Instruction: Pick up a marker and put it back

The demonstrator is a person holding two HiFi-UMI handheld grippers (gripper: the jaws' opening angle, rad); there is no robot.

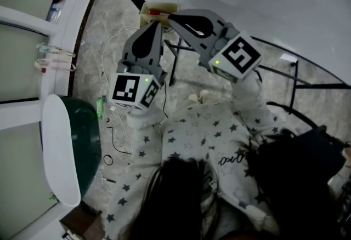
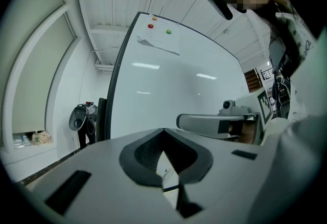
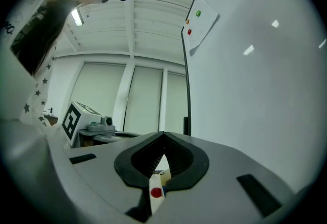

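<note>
A small tray (image 1: 147, 10) sits at the whiteboard's lower edge, with a red marker (image 1: 156, 12) lying in it. My right gripper (image 1: 171, 17) points into the tray with its jaws closed together. In the right gripper view its tip (image 3: 163, 135) is shut, and a white marker with a red end (image 3: 156, 192) shows through the slit beneath the pads. Whether anything presses on that marker is hidden. My left gripper (image 1: 156, 26) hovers just beside the tray, jaws together (image 2: 163, 131) with nothing between them.
The whiteboard (image 2: 179, 80) stands close ahead, with a sheet of paper and coloured magnets (image 2: 158, 28) near its top. Its black stand legs (image 1: 175, 63) cross the marble floor below. A green bin (image 1: 82, 140) and loose cables (image 1: 112, 140) lie to the left.
</note>
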